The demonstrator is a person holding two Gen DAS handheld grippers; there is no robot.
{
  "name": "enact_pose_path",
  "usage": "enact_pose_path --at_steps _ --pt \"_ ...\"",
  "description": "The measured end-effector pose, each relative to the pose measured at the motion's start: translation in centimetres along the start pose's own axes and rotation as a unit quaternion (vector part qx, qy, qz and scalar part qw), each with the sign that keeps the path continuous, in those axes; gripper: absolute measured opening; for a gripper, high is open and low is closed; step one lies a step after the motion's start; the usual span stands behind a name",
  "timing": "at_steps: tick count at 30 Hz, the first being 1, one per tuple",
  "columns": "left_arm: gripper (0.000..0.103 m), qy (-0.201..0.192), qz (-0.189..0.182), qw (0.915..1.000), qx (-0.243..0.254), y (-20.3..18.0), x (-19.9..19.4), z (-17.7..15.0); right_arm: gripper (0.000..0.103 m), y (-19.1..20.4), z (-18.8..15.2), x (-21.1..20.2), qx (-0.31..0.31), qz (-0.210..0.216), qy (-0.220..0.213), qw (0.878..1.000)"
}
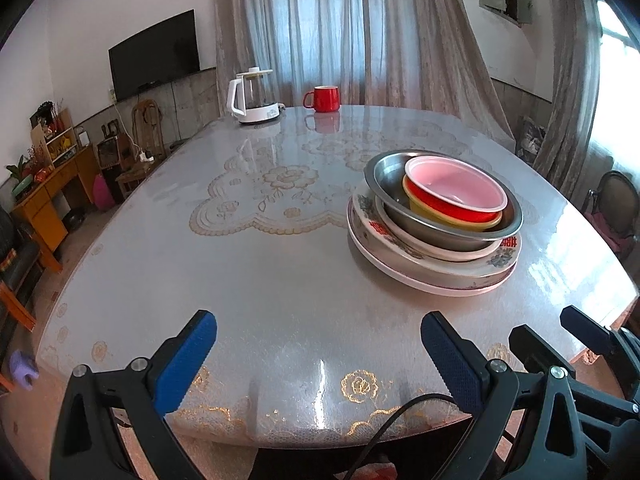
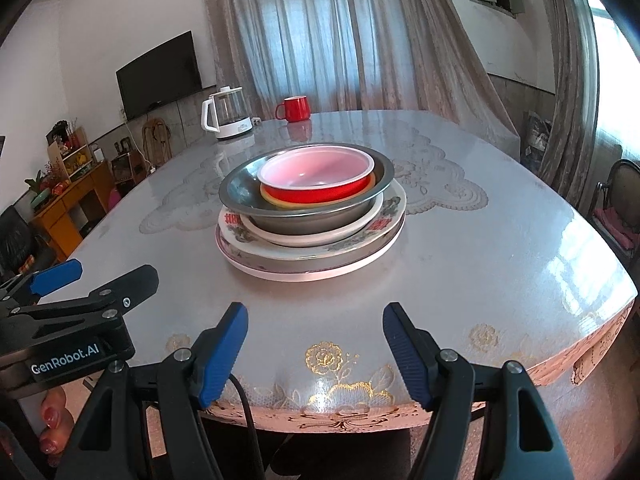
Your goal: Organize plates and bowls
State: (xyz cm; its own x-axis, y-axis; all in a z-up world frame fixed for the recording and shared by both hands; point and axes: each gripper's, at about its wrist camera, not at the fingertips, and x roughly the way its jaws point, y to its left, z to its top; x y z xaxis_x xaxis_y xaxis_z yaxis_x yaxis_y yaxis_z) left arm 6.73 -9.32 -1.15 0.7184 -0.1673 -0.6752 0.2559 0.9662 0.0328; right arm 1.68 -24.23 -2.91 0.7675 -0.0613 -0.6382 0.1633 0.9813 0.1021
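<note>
One stack stands on the round table (image 1: 240, 280). From the bottom: a pink-rimmed plate (image 2: 312, 274), a floral plate (image 2: 384, 220), a white plate (image 2: 304, 236), a steel bowl (image 2: 248, 196), a yellow bowl (image 2: 280, 202) and a red bowl with a pink inside (image 2: 320, 188). The stack shows in the left wrist view at the right (image 1: 436, 216). My left gripper (image 1: 320, 356) is open and empty at the near table edge, left of the stack. My right gripper (image 2: 316, 344) is open and empty at the near edge, in front of the stack.
A white kettle (image 1: 252, 98) and a red mug (image 1: 324, 98) stand at the table's far side. Curtains hang behind. A TV (image 1: 156, 52) and wooden shelves (image 1: 52, 184) are at the left. A chair (image 2: 616, 208) stands at the right. The right gripper (image 1: 576, 344) shows in the left wrist view.
</note>
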Motion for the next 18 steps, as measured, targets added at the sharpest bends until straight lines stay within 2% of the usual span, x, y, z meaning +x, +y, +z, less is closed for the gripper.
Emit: enact_pose_path --at_steps 18 --pt "0.103 0.003 0.002 1.0000 -0.007 0.30 0.18 -0.10 0.071 -0.33 -0.06 0.01 0.006 -0.005 0.001 1.000"
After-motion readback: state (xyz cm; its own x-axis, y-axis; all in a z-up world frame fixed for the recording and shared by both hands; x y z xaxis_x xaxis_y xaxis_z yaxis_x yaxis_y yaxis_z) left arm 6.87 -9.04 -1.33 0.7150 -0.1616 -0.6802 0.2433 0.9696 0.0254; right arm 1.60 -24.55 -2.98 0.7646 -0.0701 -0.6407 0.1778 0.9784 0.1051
